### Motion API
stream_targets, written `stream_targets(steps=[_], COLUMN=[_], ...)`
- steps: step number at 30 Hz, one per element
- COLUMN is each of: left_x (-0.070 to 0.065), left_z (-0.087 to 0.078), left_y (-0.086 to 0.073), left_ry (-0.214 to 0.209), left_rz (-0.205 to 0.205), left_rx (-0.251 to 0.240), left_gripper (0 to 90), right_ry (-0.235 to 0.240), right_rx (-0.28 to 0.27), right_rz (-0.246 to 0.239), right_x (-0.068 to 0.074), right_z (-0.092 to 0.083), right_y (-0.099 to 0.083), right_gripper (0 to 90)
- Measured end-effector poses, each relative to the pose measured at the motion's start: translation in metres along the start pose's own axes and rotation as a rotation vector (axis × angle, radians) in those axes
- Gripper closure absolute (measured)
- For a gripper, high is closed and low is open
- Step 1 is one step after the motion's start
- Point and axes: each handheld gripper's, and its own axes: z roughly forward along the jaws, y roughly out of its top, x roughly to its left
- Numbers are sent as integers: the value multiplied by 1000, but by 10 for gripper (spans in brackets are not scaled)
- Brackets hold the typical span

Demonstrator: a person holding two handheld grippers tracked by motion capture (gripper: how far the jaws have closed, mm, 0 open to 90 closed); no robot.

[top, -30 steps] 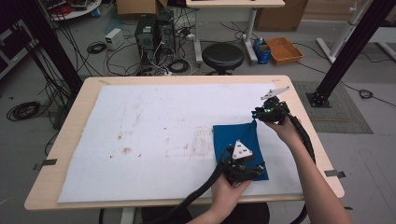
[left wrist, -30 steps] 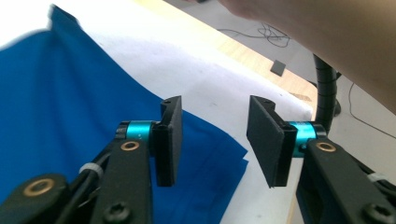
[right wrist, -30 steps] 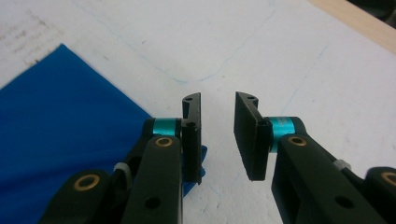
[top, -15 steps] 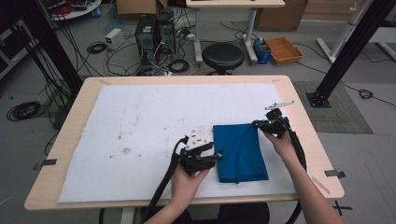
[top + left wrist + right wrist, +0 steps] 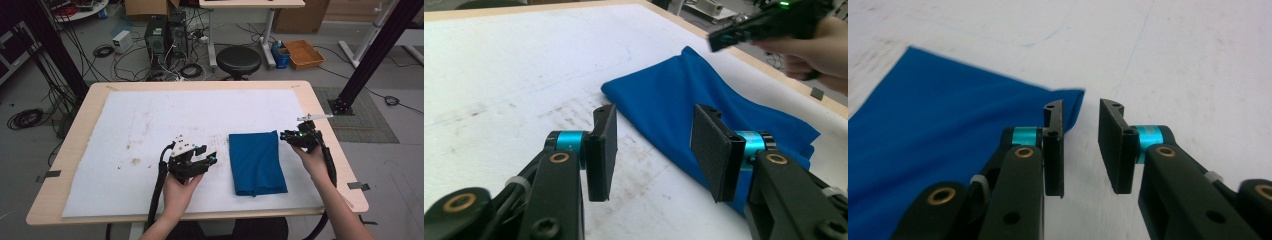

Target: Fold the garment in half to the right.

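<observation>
Now blue cloth [image 5: 257,161] between grippers, outside both open jaws.

Black stool [image 5: 238,61] behind wooden table [image 5: 320,107]

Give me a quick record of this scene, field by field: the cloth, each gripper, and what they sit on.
cloth: blue cloth, folded, lying flat on the white mat
left gripper: left gripper, jaws apart, nothing between them, beside the cloth's left edge
right gripper: right gripper, jaws have just been opening, nothing between the pads, at the cloth's far right corner
surface: wooden table under the mat
mat condition: brown stains near the middle
</observation>
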Motion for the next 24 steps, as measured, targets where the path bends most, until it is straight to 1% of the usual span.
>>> stream_targets(steps=[1,2,5,8,10,11,12,13,14,15,16,18,21,24], left_x=[2,4,10,17,21,22,23,24,24,24,23,23,24,24], left_z=[-3,-5,-12,-20,-24,-25,-26,-26,-27,-27,-27,-27,-26,-27], left_y=[1,1,0,-3,-5,-7,-8,-8,-9,-8,-8,-8,-9,-9], left_ry=[10,16,35,63,75,79,85,85,84,83,82,85,86,79], left_rz=[4,4,17,24,16,14,10,6,5,6,9,19,18,13], left_rx=[0,-4,-6,-9,-8,-6,-8,-8,-7,-9,-11,-4,1,-6], left_gripper=[537,537,536,532,532,532,532,532,532,533,532,532,532,531], right_ry=[4,21,53,106,145,173,185,182,187,198,209,202,193,182], right_rx=[-8,-23,-40,-25,-14,-9,-4,14,42,58,64,65,60,69], right_rz=[-7,-14,-49,-42,-39,-23,-17,-23,-23,-20,-27,-36,-15,11], right_x=[3,8,26,43,51,55,57,59,60,59,59,59,55,50], right_z=[-7,-18,-44,-60,-63,-62,-59,-55,-50,-46,-45,-48,-56,-58], right_y=[-5,-15,-44,-69,-80,-83,-86,-88,-90,-91,-92,-93,-96,-101], right_gripper=[678,675,655,633,627,628,631,657,705,787,856,880,883,875])
